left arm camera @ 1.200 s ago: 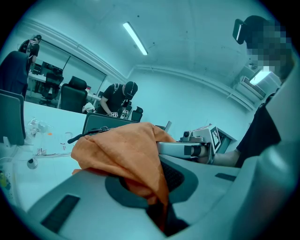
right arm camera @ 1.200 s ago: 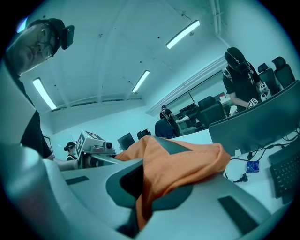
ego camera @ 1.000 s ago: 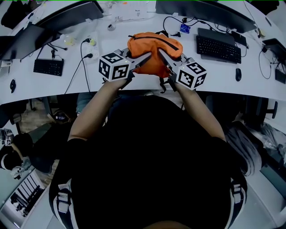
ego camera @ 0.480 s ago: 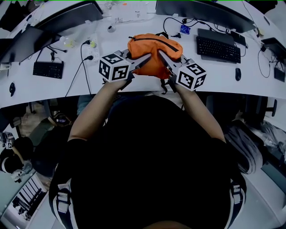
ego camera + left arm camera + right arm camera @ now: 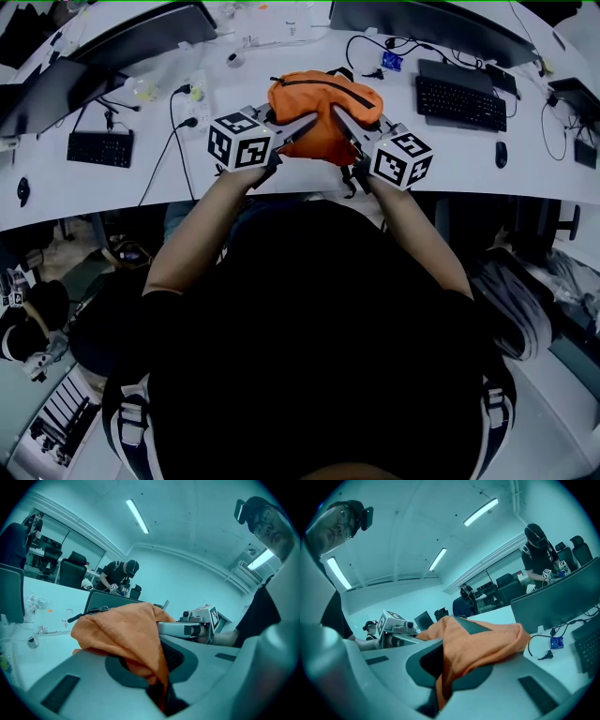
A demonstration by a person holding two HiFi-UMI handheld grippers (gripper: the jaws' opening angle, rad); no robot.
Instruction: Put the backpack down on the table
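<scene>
Nothing has moved: my left gripper [image 5: 312, 119] and right gripper [image 5: 336, 111] both stay clamped on the orange backpack [image 5: 323, 89] at the table [image 5: 187, 183].

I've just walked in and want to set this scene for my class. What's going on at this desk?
A person holds a gripper in each hand and has an orange backpack pinched between the two. The left gripper and the right gripper are each shut on a fold of its fabric, one from either side. The backpack is at the near edge of the white table; whether its full weight rests there is unclear. Neither gripper has let go.
</scene>
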